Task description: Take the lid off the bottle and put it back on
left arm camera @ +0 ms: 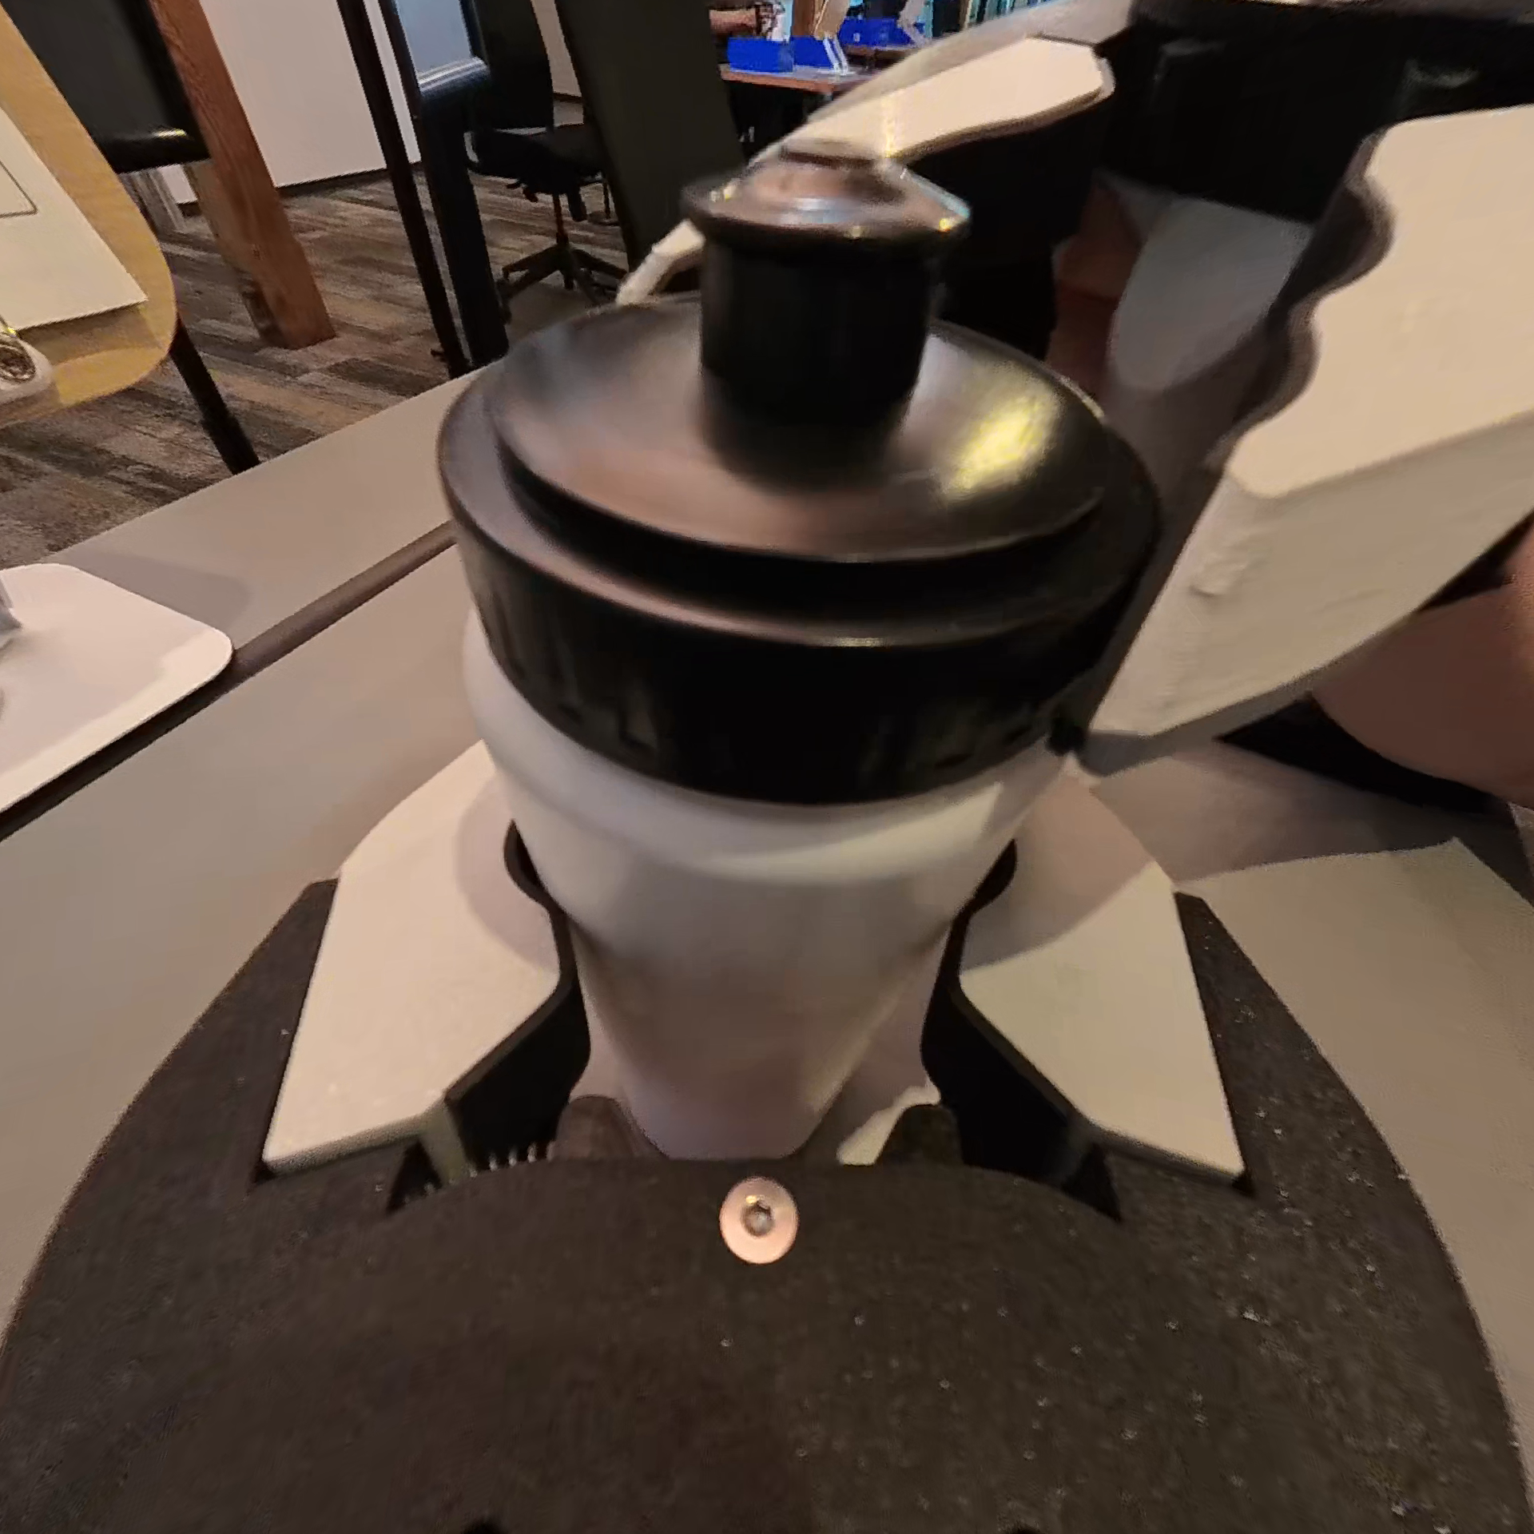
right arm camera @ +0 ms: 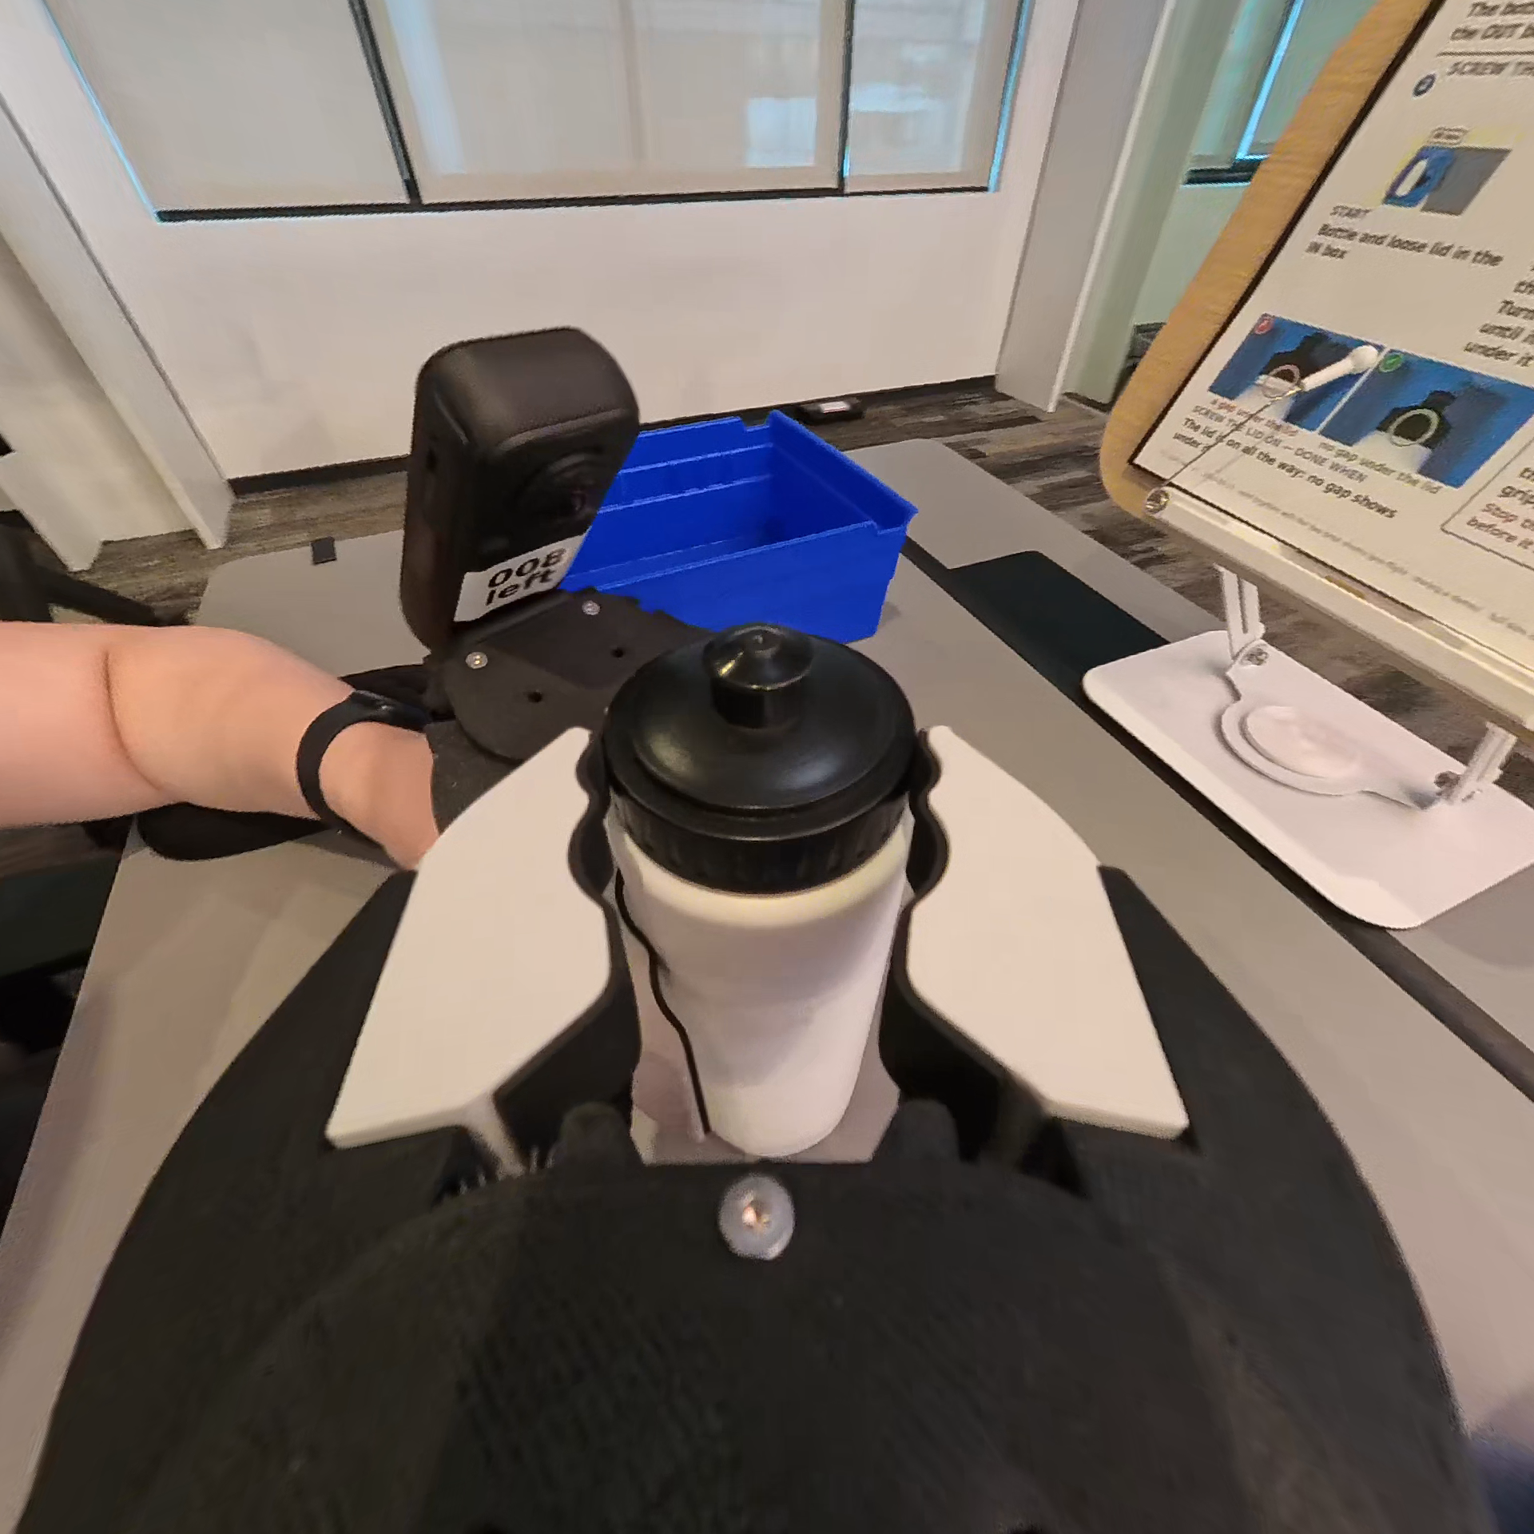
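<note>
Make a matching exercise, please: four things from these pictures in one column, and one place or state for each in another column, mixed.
1. lid
2. left gripper
3. right gripper
4. blue bin

a. clamps the white bottle body
b. behind the bottle, empty
c. closed on the lid's rim
d. seated on the bottle

Pairs: 1-d, 2-a, 3-c, 4-b

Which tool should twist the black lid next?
Probably the right tool: its fingers already sit on both sides of the lid. The left tool grips the white bottle lower down, steadying it.
</note>
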Available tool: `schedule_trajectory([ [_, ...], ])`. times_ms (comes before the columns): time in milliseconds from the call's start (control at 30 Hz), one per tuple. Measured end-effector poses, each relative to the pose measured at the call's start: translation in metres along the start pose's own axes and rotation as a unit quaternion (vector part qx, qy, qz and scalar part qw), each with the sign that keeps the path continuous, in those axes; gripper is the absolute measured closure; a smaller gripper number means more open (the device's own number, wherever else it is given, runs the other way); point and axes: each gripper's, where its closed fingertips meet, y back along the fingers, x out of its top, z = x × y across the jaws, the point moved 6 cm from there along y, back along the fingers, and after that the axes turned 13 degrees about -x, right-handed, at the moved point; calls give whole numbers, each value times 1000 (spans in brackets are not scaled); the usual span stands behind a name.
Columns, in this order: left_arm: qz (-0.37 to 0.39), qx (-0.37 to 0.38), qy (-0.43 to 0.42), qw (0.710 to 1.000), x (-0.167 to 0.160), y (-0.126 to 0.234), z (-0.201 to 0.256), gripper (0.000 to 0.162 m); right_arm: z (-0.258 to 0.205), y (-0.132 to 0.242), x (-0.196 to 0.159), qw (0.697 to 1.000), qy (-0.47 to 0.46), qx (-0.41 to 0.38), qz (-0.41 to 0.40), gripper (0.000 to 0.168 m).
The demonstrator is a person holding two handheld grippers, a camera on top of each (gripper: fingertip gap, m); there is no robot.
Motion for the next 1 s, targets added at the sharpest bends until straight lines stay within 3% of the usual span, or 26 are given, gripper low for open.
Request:
schedule_trajectory([
  [167,-7,25,-6,1000,-3,0,-5,58,6,1,1,1000,-22,-1,6,93],
  [267,-14,46,-23,999,-9,-3,-10,41,4,-2,-2,1000,-3,-14,-8,92],
  [467,14,-55,-32,998,-12,-6,-7,61,4,-1,-4,1000,14,6,-14,97],
  [600,0,-99,-43,994,-12,-7,0,61,7,4,-5,996,26,80,-10,97],
  [767,-6,-215,-78,974,-15,-9,24,61,-1,17,-9,978,41,204,10,97],
  [833,-9,-194,-71,978,-15,-10,21,61,2,15,-8,982,35,187,8,97],
  [1000,-17,-61,-12,998,-11,-7,-1,62,12,0,-6,998,-24,65,3,97],
])
